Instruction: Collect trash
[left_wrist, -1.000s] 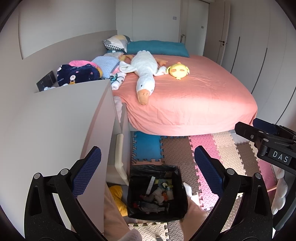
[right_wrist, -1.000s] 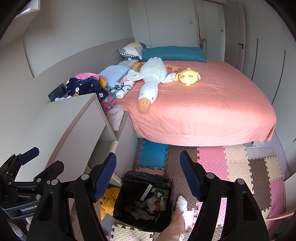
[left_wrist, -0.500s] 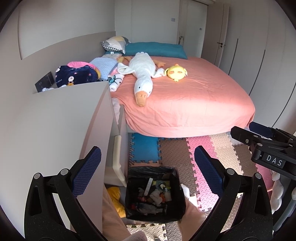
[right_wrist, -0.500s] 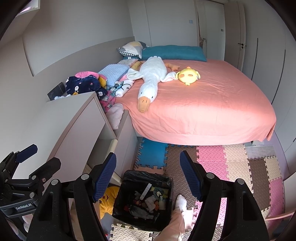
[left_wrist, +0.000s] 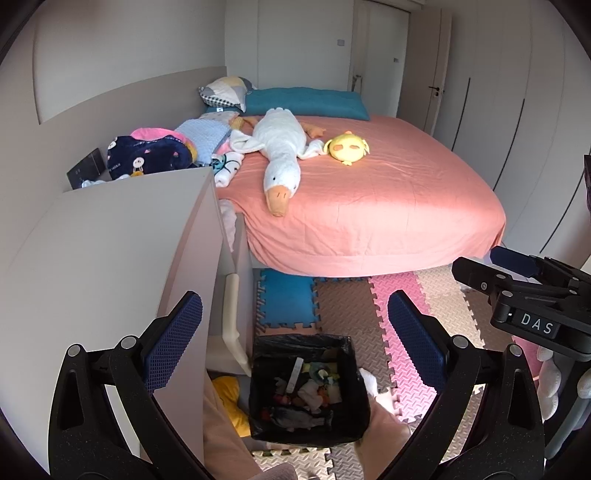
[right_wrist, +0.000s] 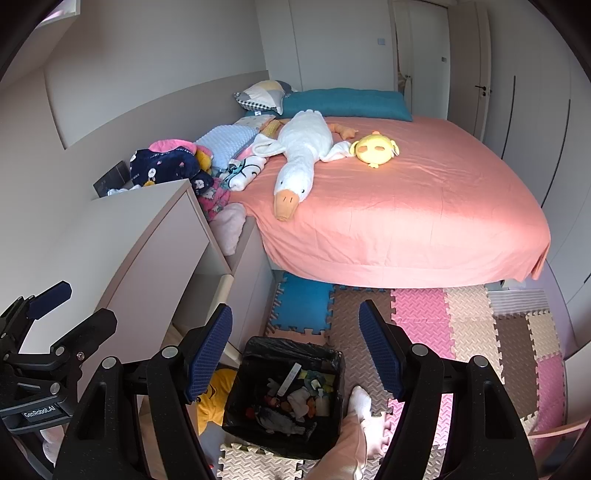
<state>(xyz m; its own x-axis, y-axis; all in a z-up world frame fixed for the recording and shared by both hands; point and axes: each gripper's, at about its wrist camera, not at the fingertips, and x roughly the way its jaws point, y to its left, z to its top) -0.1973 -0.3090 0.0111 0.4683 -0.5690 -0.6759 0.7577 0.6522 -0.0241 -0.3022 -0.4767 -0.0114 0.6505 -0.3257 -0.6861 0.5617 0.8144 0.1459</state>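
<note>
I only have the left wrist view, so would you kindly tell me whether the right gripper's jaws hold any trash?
Observer: No, the right gripper has its jaws open and empty, with the trash bin showing below them.
Operator: Thank you; does the cabinet hide anything from me?
Observer: Yes, a pink floral cloth lies between the cabinet and the bed.
</note>
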